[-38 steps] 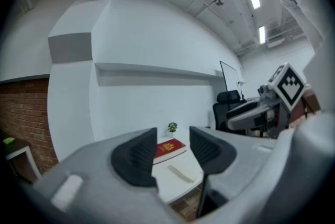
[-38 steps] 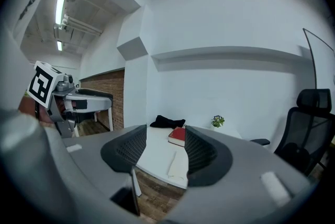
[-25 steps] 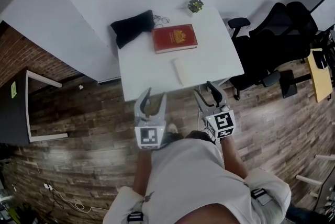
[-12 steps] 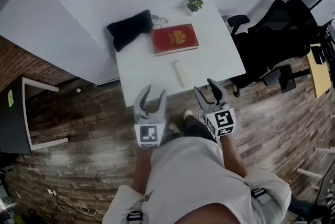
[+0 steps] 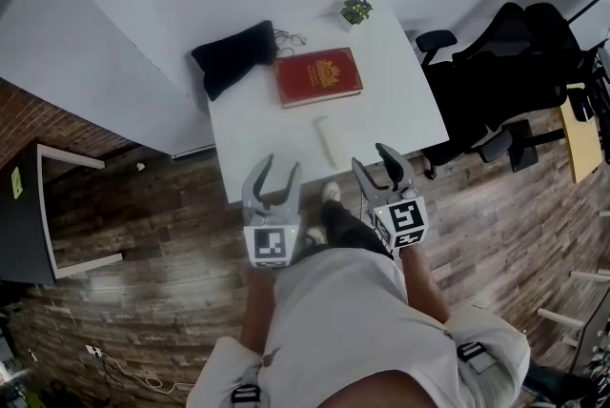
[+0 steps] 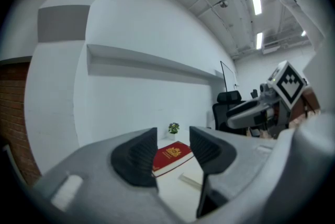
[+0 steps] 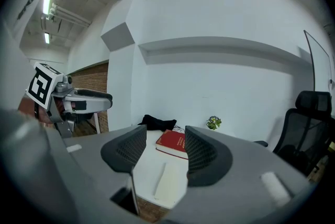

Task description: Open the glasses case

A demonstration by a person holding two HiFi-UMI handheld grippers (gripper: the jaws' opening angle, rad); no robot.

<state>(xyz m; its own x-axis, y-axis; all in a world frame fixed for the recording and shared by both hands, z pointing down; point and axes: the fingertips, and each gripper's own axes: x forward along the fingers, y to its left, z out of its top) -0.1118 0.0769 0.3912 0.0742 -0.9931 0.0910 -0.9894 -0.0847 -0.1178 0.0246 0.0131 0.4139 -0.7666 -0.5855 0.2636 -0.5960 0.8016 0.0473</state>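
The glasses case is a slim white box lying closed on the white table, near its front edge. Both grippers hang over the wooden floor, short of the table. My left gripper is open and empty, facing the table's front left part. My right gripper is open and empty too, just below and right of the case. In the right gripper view the case shows low between the jaws. In the left gripper view the case lies beyond the jaws, to the right.
A red book lies behind the case, a black pouch at the back left, a small plant at the back right corner. Black office chairs stand right of the table. A white frame stands on the floor at left.
Both grippers have come closer to the table's front edge as the person steps forward; a foot now shows between them. Both stay open and empty.
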